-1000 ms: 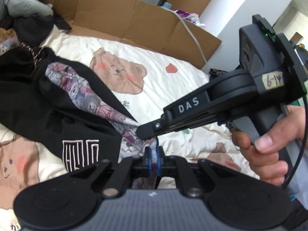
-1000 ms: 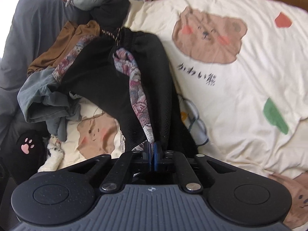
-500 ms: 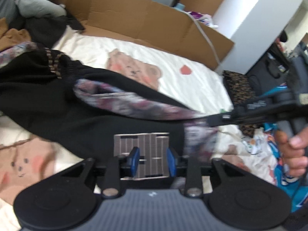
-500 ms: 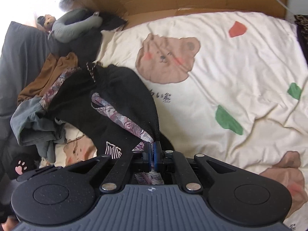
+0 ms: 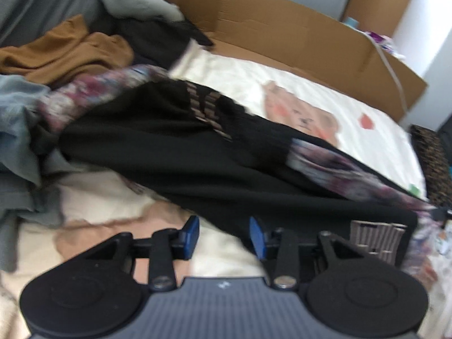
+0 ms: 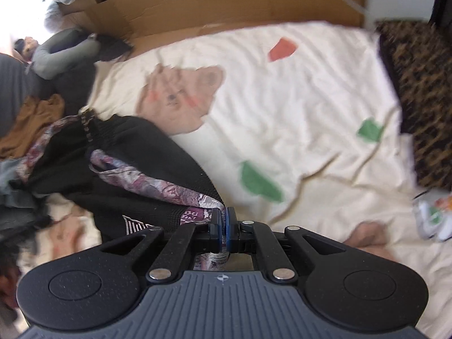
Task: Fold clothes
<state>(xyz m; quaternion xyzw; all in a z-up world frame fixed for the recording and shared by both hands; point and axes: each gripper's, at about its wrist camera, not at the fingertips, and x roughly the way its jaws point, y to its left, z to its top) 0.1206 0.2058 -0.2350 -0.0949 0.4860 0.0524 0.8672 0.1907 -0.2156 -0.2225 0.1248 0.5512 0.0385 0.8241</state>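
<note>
Our right gripper (image 6: pixel 223 227) has its jaws pinching the garment (image 5: pixel 197 152) by its patterned lining edge. Our left gripper (image 5: pixel 223 233) has jaws spread, holding nothing. The black garment lies on the bed (image 6: pixel 310 107), its long axis running from 10 o'clock to 4 o'clock across the left view. Its lower edge sits just at 12 to 1 o'clock of the left jaws, so the left hand looks nearer for the next grasp.
</note>
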